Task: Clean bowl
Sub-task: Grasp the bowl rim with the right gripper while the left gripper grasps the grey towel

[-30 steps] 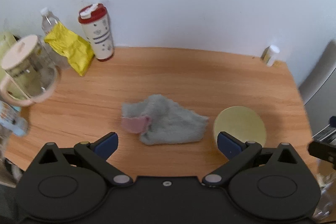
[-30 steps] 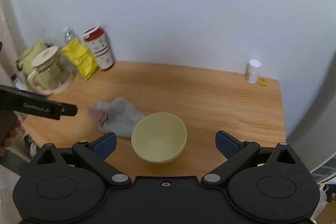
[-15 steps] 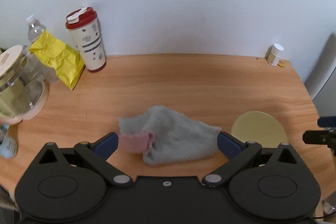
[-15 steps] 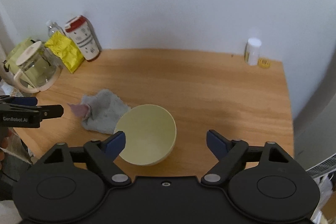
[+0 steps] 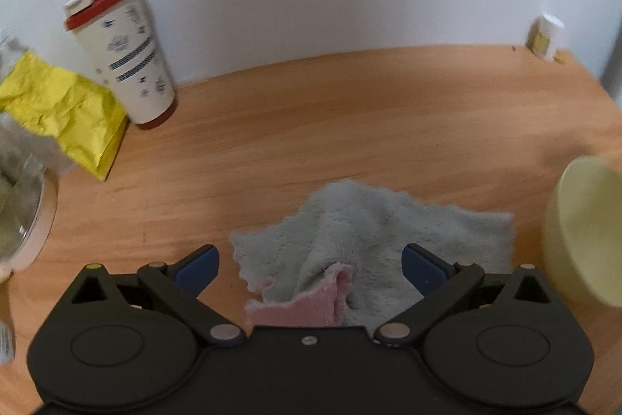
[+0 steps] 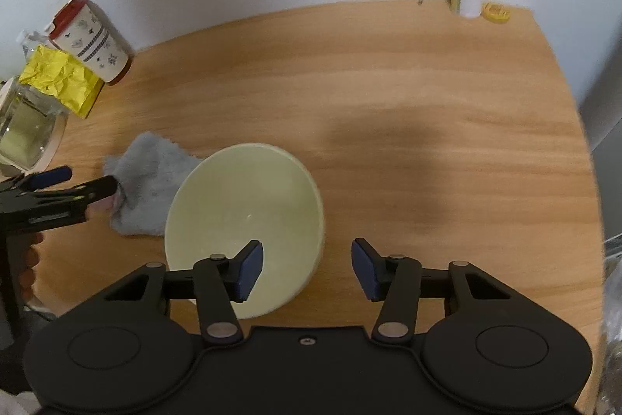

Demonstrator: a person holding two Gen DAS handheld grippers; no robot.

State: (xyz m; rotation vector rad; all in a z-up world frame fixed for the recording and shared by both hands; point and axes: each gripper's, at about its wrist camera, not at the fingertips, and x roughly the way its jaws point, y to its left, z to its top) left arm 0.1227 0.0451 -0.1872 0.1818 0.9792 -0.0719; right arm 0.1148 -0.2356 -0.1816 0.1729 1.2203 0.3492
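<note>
Two grippers, one job each. Right gripper [image 6: 307, 269] closing on the near rim of the bowl [image 6: 248, 209], one pad inside and one outside, not pinching yet: likely to hold the bowl steady. Left gripper [image 5: 309, 269] wide open, straddling the cloth [image 5: 369, 232] just left of the bowl, nothing squeezed: probably set to grab for wiping.

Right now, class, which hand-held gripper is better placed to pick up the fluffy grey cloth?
Left. The left hand-held gripper stands open with the fluffy grey cloth between its fingers; the right hand-held gripper is closing around the pale yellow-green bowl's rim.
</note>
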